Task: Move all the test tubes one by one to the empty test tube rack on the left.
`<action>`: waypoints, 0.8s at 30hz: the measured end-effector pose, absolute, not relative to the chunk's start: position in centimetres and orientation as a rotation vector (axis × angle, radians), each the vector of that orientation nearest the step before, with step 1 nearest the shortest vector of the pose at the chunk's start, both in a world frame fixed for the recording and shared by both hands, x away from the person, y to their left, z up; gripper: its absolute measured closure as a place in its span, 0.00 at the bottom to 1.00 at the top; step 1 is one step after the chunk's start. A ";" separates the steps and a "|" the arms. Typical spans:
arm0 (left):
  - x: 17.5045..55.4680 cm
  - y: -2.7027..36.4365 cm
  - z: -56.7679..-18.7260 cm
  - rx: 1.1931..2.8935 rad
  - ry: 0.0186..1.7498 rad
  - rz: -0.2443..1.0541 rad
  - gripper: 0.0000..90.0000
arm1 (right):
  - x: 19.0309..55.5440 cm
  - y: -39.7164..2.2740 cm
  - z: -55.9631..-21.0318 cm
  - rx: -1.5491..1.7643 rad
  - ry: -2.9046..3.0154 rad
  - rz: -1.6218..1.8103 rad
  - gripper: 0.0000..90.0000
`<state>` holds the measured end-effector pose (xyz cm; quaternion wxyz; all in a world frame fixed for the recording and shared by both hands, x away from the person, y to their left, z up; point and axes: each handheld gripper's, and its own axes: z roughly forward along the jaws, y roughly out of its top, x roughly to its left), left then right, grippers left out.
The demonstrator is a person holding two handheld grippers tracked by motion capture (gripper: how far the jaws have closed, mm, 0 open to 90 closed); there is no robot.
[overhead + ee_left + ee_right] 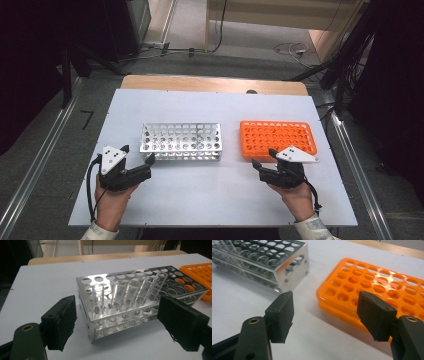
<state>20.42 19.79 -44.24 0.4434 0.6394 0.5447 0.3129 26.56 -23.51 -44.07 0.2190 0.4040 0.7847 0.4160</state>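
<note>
I work in what looks like a lab or test room. In front of me a white board (pixel 210 200) lies on a wooden table (pixel 215 83), and on it stand two test-tube racks: a metal rack (pixel 140 292) holding a few clear glass tubes (pixel 132 296), and, to the right of it, an orange plastic rack (pixel 278 138). Beyond the table's far edge I see grey carpet (pixel 250 62), loose cables (pixel 292 48) and dark equipment stands (pixel 345 60); metal rails (pixel 35 165) flank the table.
</note>
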 end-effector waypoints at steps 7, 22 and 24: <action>20.3 20.8 -44.9 1.583 1.387 0.789 0.18 | 26.3 -25.5 -44.4 1.150 2.142 1.133 0.31; 20.3 22.5 -46.0 1.590 1.450 0.819 0.18 | 25.9 -30.1 -44.9 1.256 2.055 1.098 0.31; 20.3 22.8 -46.1 1.585 1.462 0.816 0.18 | 25.8 -30.7 -45.0 1.273 2.044 1.096 0.30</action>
